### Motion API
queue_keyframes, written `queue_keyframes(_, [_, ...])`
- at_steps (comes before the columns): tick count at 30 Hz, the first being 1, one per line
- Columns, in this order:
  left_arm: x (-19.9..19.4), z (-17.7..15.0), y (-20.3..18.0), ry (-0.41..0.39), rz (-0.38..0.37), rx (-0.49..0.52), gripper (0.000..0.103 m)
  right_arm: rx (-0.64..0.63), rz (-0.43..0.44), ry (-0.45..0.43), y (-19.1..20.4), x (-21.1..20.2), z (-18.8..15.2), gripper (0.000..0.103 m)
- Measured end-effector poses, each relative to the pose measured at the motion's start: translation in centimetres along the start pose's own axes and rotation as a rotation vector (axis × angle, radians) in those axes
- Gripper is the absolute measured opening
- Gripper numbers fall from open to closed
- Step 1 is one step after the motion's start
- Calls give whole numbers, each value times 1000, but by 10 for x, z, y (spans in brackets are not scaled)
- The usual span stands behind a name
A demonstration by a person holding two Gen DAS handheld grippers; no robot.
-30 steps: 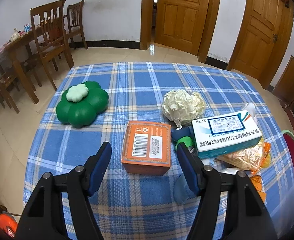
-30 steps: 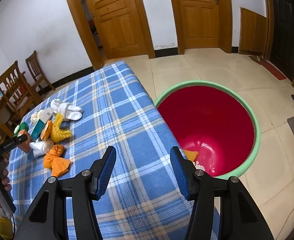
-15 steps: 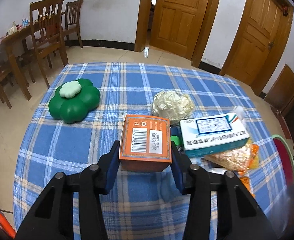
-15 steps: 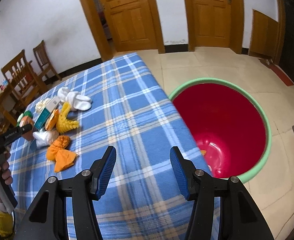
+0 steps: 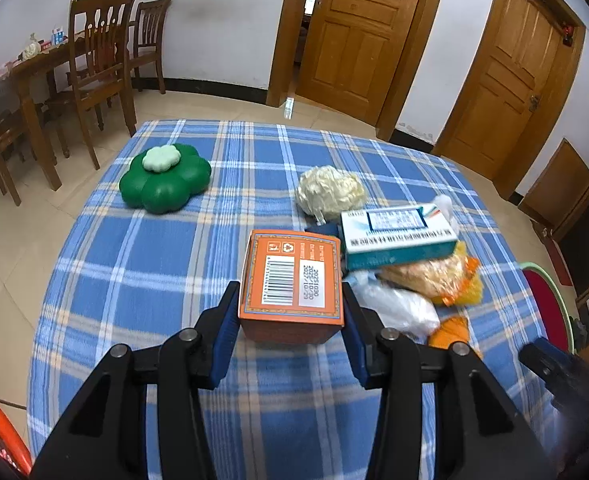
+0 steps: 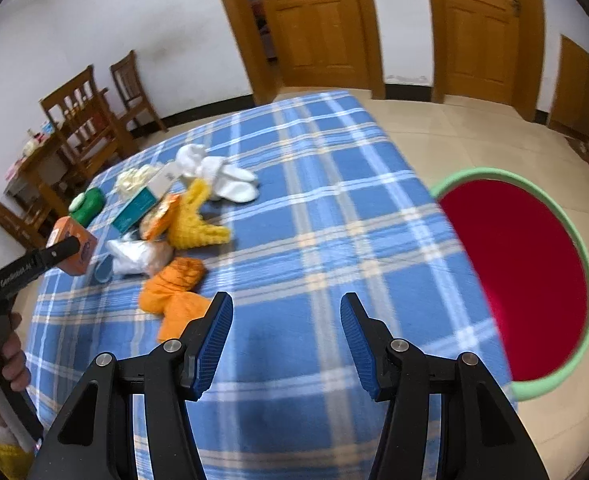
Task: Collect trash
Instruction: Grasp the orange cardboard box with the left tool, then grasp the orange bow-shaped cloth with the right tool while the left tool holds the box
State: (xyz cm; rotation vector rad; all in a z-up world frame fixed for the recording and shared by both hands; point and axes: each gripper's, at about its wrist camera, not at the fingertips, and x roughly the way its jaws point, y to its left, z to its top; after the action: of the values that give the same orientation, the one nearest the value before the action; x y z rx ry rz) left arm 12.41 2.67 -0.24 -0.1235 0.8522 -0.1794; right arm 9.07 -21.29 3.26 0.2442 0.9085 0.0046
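Observation:
My left gripper (image 5: 290, 304) is shut on an orange box (image 5: 292, 284) and holds it above the blue plaid table (image 5: 166, 264); the box also shows in the right wrist view (image 6: 74, 246). Beside it lies a trash pile: a white-and-teal carton (image 5: 398, 236), a crumpled cream wad (image 5: 330, 192), an orange snack bag (image 5: 430, 276), a clear plastic bag (image 5: 394, 308). My right gripper (image 6: 286, 320) is open and empty above the table, near orange crumpled trash (image 6: 178, 288). The red bin with a green rim (image 6: 522, 280) stands on the floor to the right.
A green flower-shaped container (image 5: 164, 184) sits at the table's far left. White socks (image 6: 222, 176) and a yellow knitted piece (image 6: 196, 224) lie in the pile. Wooden chairs (image 5: 102, 72) and a side table stand beyond, with wooden doors (image 5: 358, 32) behind.
My left gripper closed on the orange box and lifted it off the table. My right gripper swung left from over the bin toward the trash pile, staying open.

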Motion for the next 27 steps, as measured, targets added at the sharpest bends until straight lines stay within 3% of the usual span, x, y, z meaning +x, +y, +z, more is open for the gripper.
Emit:
queue_keyframes(10, [-10,-23,4,33,9,-11,48,-58,70,36,34,26,-3,58])
queue_keyframes(20, [-15,-33,11,40,44,-31,48,-153,59,20,52,38,-12,57])
queue_keyframes(22, [-16,-35,12,36,45,-39,48,-176,43,12,54,39,-13,44])
queue_keyframes(27, [-18,-37,15,33,47,-53,48,-182,55,13,55,40,-15,28])
